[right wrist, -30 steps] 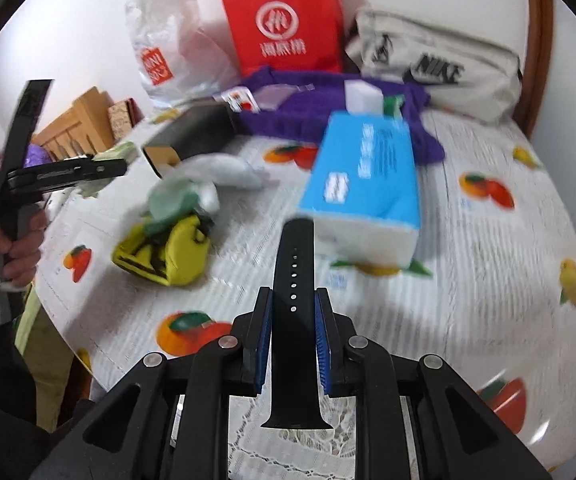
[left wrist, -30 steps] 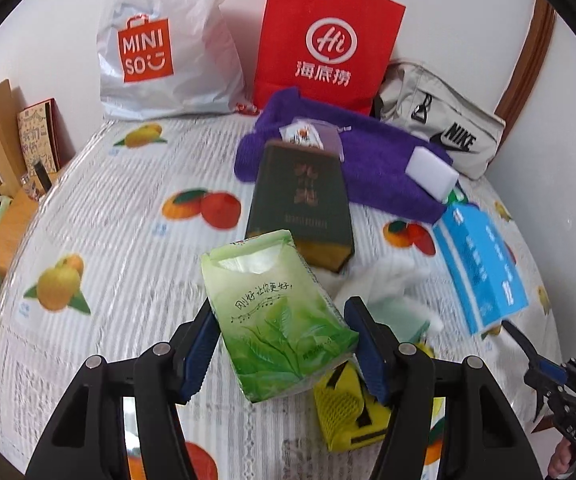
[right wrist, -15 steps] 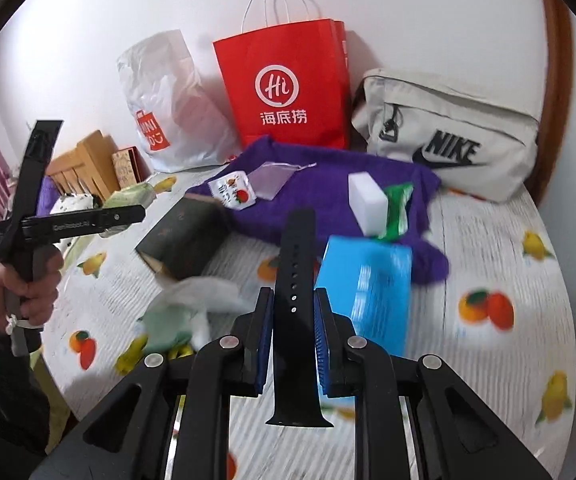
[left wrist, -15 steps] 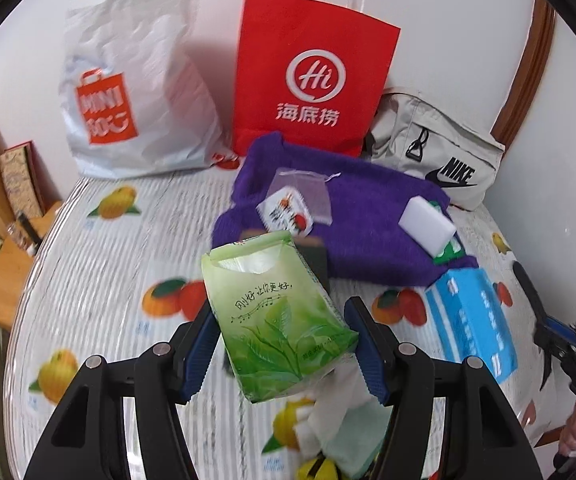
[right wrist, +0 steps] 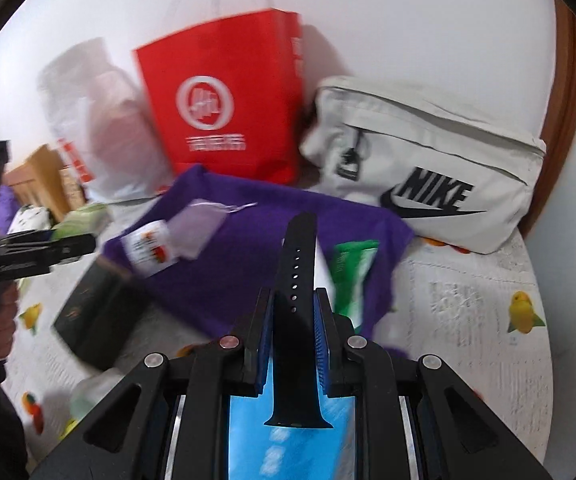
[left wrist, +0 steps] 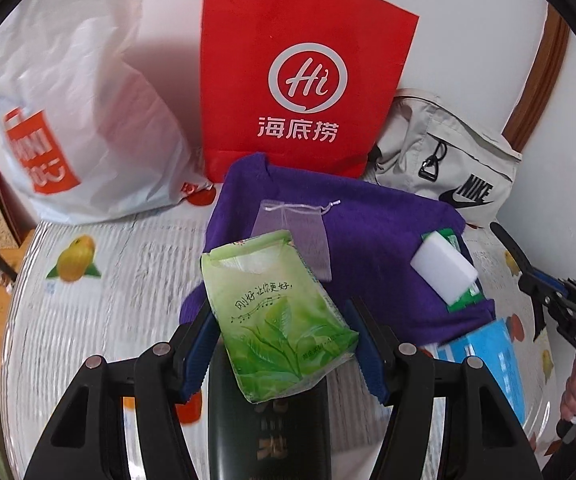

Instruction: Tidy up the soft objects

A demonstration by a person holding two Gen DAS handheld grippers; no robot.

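L hand-held gripper (left wrist: 283, 328): pinching green tissue pack (left wrist: 275, 316), pack tilted, held above dark box (left wrist: 267, 424) and front edge of purple towel (left wrist: 368, 240).
R hand-held gripper (right wrist: 294, 320): pressed tight on black watch strap (right wrist: 294, 288), strap upright btw pads, over blue tissue pack (right wrist: 292, 444).

Containers, all at back by wall: red paper bag (left wrist: 304, 80), upright; white plastic bag (left wrist: 79, 112) to its left; grey Nike bag (left wrist: 448, 160) to its right. Contents not visible for any.

On towel: clear drawstring pouch (left wrist: 300, 232), white sponge block (left wrist: 444, 272) lying on green wrapper (left wrist: 464, 304); small white packet (right wrist: 147, 252) beside pouch in R view. Desk (left wrist: 127, 264) has fruit-print cloth. R view blurred.
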